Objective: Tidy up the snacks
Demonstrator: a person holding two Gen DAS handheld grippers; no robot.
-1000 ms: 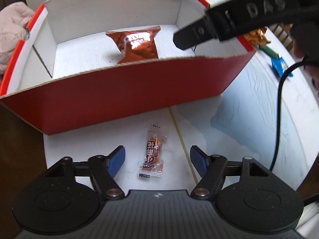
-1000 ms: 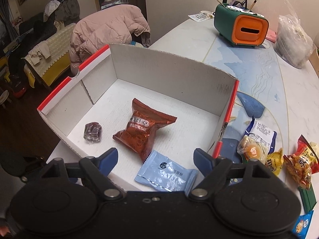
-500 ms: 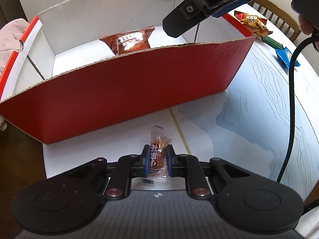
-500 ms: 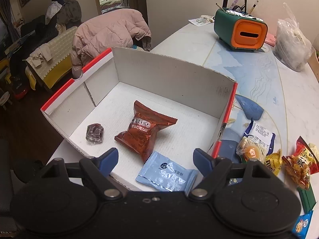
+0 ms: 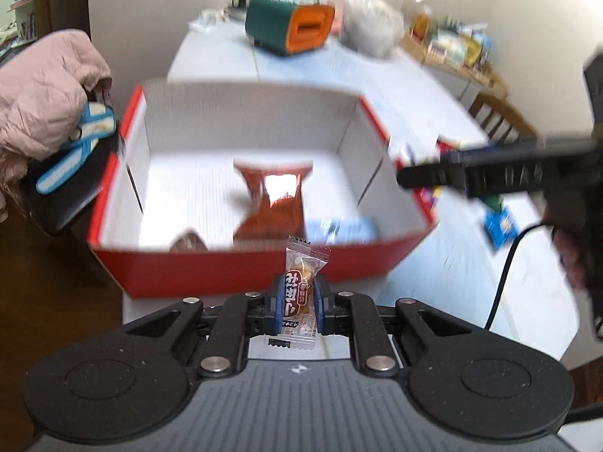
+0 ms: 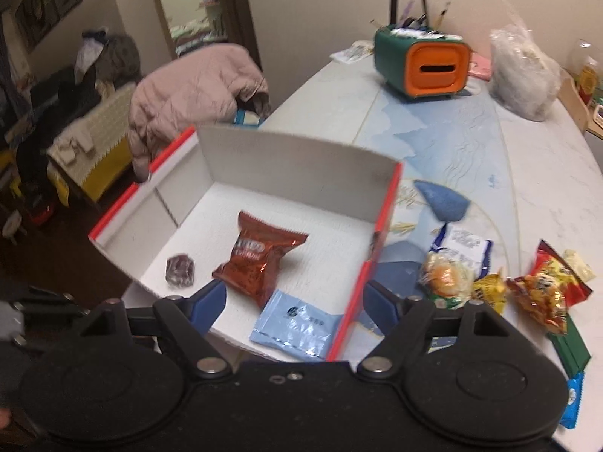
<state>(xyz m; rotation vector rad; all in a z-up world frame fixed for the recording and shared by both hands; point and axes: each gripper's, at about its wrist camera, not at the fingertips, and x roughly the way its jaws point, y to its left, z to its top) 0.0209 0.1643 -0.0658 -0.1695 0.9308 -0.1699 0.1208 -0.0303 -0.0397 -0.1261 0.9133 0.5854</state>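
Left gripper (image 5: 297, 303), jaws closed on a wrapped candy (image 5: 300, 290) just short of the red box (image 6: 380, 241) already holding three snacks, while the right gripper (image 6: 296, 301) hangs wide open and empty and several snacks (image 6: 542, 282) remain on the counter (image 6: 471, 143).

A small clear-wrapped candy (image 5: 299, 293) stands upright, pinched between blue pads. The red-and-white box (image 6: 380, 233) holds a red Oreo pack (image 6: 260, 260), a pale blue sachet (image 6: 297, 326) and a dark sweet (image 6: 180, 269).

Right gripper (image 6: 296, 303) spread open over box (image 6: 301, 160), red packet (image 6: 260, 261) inside, loose snacks (image 6: 542, 286) at three o'clock
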